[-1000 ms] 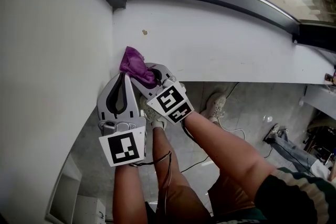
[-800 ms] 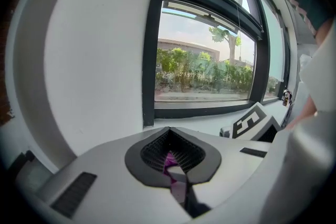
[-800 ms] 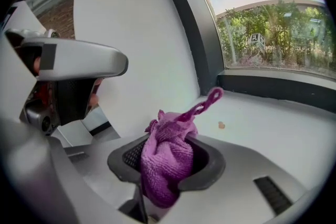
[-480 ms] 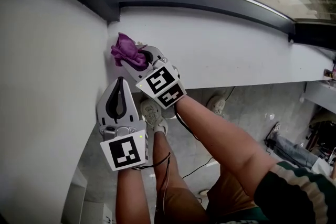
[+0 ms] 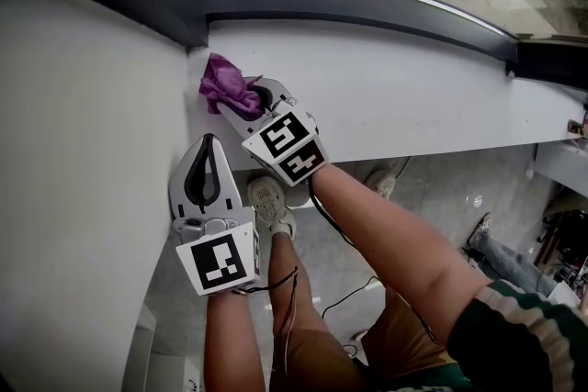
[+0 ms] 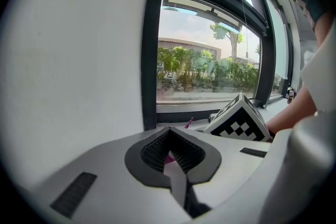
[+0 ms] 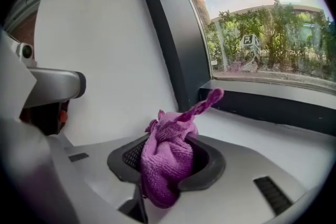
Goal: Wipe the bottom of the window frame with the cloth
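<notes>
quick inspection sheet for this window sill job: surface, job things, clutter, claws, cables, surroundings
Surface: white window sill, bare along its length.
Job's things: crumpled purple microfibre cloth at the sill's left end, by the corner; dark grey bottom window frame just behind it.
Clutter: nothing seen on the sill.
Grippers: right claw shut on the cloth over the sill; left claw shut and empty, held below the sill edge beside the wall.
Cables: thin black cable trailing over the floor below.
Surroundings: white wall at left, grey tiled floor, the person's pale shoe.
</notes>
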A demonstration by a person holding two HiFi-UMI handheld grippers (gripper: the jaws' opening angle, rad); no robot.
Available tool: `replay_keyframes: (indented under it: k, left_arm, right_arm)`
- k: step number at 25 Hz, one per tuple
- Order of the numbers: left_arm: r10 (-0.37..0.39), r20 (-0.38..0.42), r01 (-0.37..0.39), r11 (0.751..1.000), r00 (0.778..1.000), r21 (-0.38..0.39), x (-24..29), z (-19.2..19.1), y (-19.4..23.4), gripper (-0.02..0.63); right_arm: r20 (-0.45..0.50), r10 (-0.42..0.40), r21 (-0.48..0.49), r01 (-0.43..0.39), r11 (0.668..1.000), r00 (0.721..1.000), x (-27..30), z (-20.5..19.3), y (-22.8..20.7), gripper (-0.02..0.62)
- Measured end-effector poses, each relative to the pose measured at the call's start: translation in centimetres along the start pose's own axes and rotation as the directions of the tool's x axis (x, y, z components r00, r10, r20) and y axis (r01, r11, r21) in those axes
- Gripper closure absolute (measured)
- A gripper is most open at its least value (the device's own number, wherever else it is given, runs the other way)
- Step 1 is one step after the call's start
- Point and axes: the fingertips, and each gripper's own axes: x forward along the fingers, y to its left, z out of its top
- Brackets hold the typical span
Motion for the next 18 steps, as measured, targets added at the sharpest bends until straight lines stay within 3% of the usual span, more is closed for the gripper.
replay_keyframes:
  k: [18]
  left_arm:
    - [-0.011,-0.011,0.011,1.0,1.0,0.005,2.1,0.6,-0.8,0.601]
  right_arm:
    - [-0.011,-0.015,0.007,0.015,1.0,1.0,-1.1,-0.7,-2.1,0.448]
